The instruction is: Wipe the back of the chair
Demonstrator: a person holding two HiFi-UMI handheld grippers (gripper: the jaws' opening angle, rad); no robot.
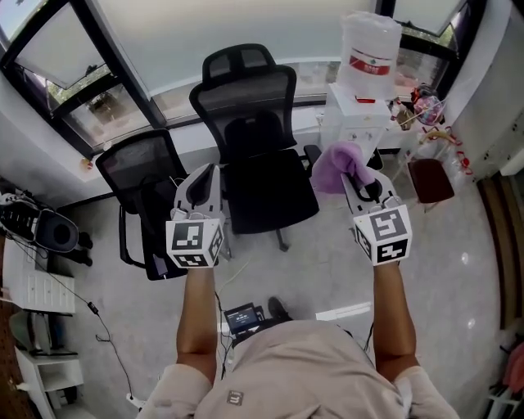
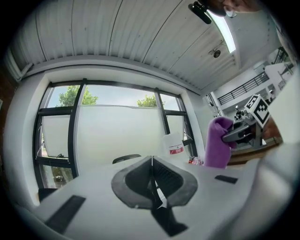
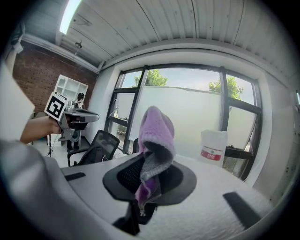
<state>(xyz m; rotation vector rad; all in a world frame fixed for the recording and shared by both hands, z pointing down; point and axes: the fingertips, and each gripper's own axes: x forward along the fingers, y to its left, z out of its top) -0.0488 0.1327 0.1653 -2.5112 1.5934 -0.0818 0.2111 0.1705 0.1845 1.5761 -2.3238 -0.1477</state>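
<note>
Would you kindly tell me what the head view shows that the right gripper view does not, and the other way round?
Only the head view: the person's shirt and the marker cube on the right gripper. Only the right gripper view: the ceiling light, the brick wall, and the jaws up close, shut on the purple cloth. Both: the purple cloth, the left gripper, and the water bottle by the window.
</note>
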